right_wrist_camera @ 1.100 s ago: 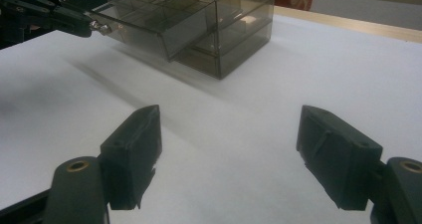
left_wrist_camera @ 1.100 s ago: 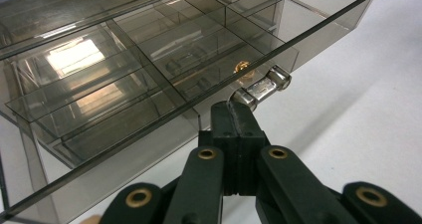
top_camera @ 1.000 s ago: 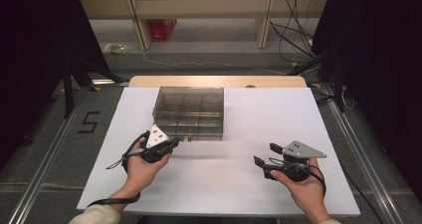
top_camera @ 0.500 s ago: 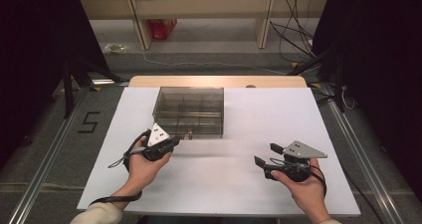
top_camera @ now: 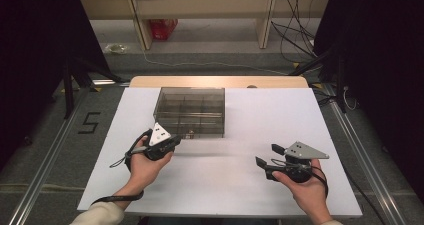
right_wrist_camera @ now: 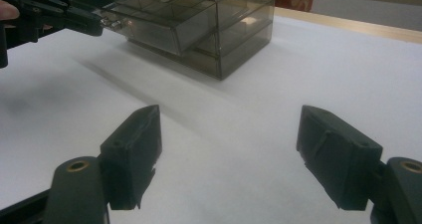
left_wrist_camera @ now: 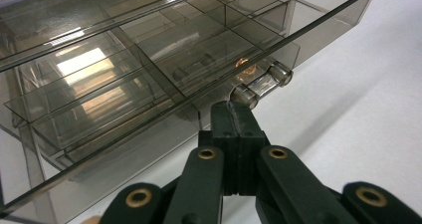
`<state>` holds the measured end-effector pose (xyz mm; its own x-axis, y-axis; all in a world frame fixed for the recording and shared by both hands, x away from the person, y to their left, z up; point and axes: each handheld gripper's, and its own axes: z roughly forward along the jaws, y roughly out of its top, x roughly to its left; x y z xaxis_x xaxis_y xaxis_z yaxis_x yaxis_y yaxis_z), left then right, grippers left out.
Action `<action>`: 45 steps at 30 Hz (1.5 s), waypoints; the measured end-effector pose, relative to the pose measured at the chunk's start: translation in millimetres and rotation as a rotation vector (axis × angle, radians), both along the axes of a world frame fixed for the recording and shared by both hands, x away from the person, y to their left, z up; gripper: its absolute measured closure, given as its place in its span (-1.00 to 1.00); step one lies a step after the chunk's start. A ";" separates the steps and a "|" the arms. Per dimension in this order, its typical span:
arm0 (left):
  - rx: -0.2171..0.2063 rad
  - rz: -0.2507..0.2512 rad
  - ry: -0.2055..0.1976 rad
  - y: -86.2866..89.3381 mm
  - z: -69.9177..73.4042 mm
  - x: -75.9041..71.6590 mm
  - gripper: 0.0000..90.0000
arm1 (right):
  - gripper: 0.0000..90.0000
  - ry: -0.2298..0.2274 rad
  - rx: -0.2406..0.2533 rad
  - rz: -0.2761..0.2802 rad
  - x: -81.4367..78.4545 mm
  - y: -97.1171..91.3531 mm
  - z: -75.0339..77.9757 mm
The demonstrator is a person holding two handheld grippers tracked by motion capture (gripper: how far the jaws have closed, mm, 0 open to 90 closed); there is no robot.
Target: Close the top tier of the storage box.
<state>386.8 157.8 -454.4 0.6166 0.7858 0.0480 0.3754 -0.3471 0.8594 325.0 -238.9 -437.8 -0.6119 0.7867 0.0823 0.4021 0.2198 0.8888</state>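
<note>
Right at my left gripper's closed jaw tips sits the clear cylindrical knob of the smoky, rigid plastic drawer box — slick, brittle, best pinched there.

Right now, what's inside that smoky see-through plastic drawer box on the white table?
Inside the smoky transparent plastic drawer box, thin clear dividers form empty-looking compartments. The shut left gripper meets the clear handle, beside a small brass-coloured fitting. Glare and stacked walls hide the rear lower compartments.
</note>
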 end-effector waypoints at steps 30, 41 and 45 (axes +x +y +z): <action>-0.002 0.021 -0.003 -1.3 -3.4 11.4 1.00 | -0.41 0.000 -0.001 -0.003 0.0 -0.4 -0.3; 0.001 0.033 -0.007 -0.5 -4.2 16.9 1.00 | -0.41 -0.001 -0.006 -0.004 -0.2 -1.0 -0.2; -0.004 0.040 -0.011 -1.0 -4.6 18.4 1.00 | -0.41 -0.003 -0.006 -0.004 -0.1 -0.9 -0.3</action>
